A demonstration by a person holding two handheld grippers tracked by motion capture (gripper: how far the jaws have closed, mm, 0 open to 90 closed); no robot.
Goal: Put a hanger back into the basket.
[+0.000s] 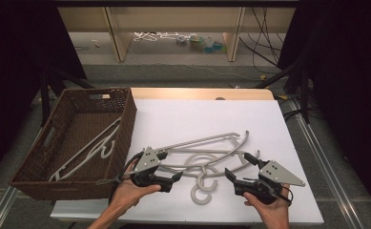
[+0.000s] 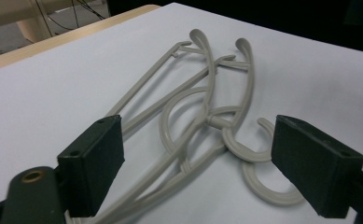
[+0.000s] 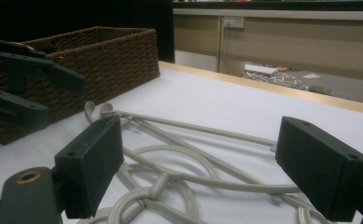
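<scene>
A tangle of grey plastic hangers (image 1: 207,157) lies on the white table top (image 1: 197,114), their hooks overlapping near the front. My left gripper (image 1: 172,180) hovers at the pile's left end, jaws open, and the hangers (image 2: 202,126) run between and beyond its jaws in the left gripper view. My right gripper (image 1: 238,177) sits open at the pile's right side, with the hangers (image 3: 179,158) low between its jaws. Nothing is held by either one. A brown wicker basket (image 1: 126,119) stands at the left with more grey hangers (image 1: 90,150) inside.
The basket (image 3: 109,56) rises just beyond the left gripper (image 3: 48,93) in the right gripper view. The table's wooden far edge (image 1: 202,93) borders the floor, where cables and small objects lie. Bare white surface stretches behind the pile.
</scene>
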